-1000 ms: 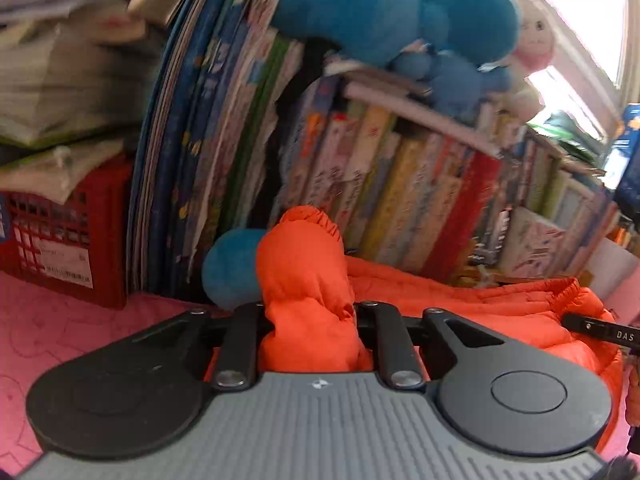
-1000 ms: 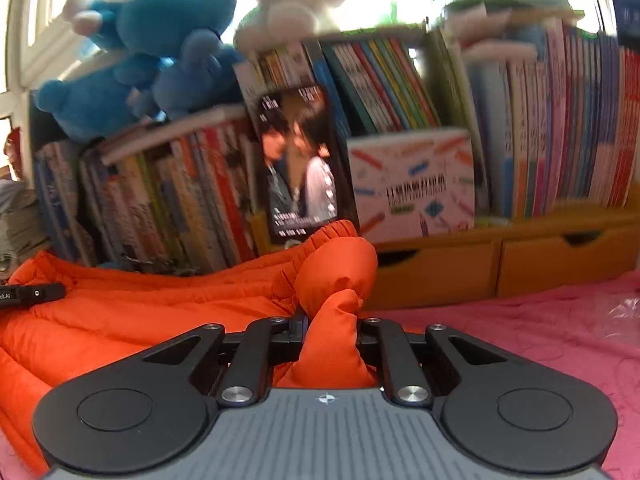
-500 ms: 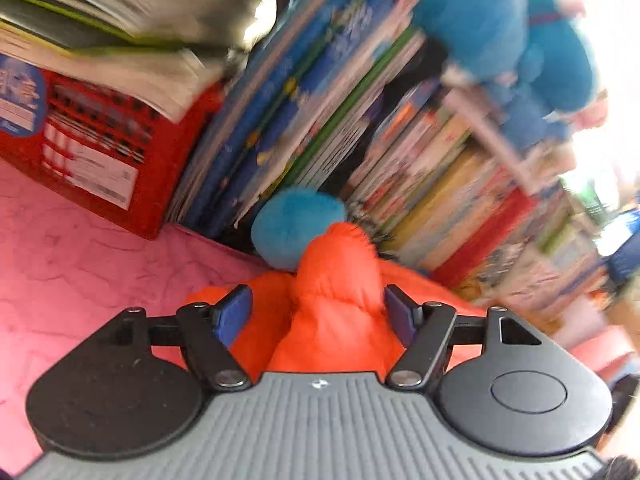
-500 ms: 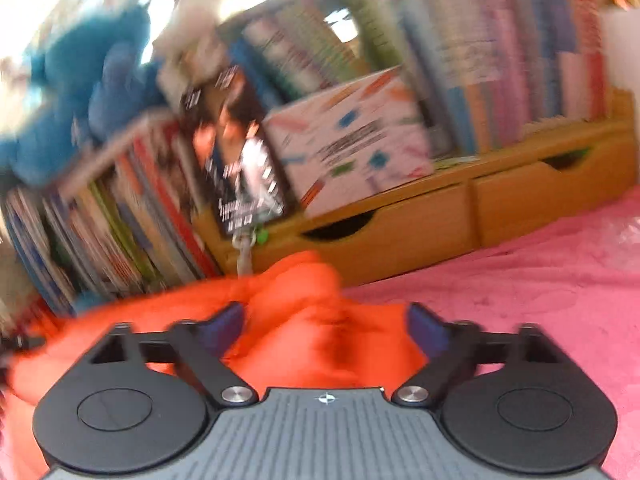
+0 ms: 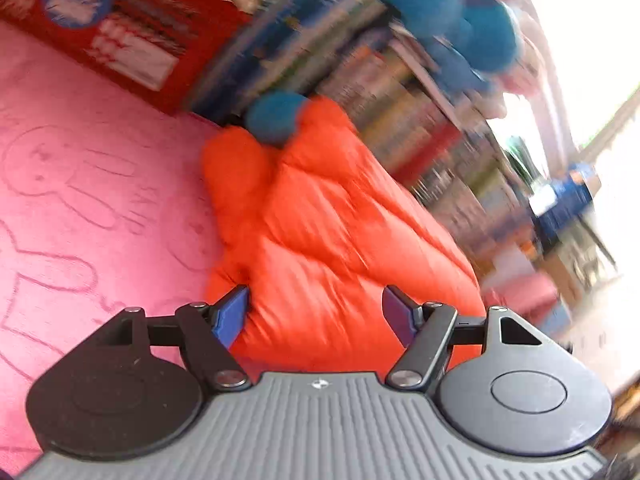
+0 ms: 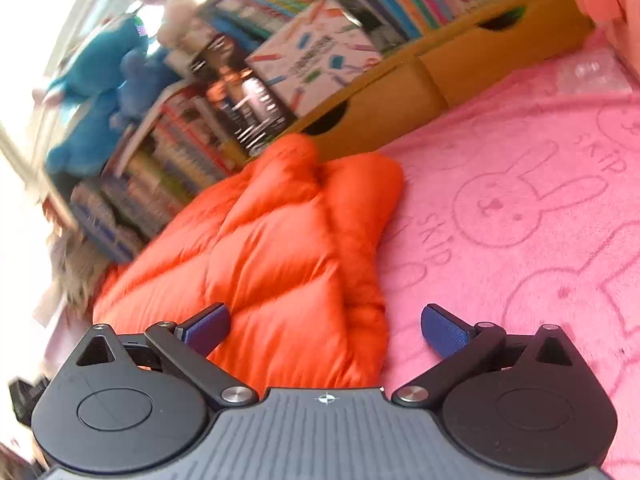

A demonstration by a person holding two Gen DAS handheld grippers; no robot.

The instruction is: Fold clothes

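- Your left claw (image 5: pixel 316 316) has its jaws apart and opening; the orange puffer jacket (image 5: pixel 328 240) shows between the blue pads but neither pad presses on it.
- Your right claw (image 6: pixel 324 328) has its jaws spread wide and opening; the jacket's edge lies under the gap, nothing gripped.
- The jacket rests on the pink bunny-print blanket (image 6: pixel 520 200), its far end up against the row of books (image 6: pixel 168 168) and the wooden drawers (image 6: pixel 400 92) at the blanket's far edge.
- A blue plush ball (image 5: pixel 274 118) touches the jacket's far end.
- Done, as far as it shows: a puffy flap appears laid over the body, forming a thick doubled pad. Motion blur hides the detail.
- Left, by my reading: the bundle is long and loose, so at least one more fold across it, then a press flat.
- No other garment visible.
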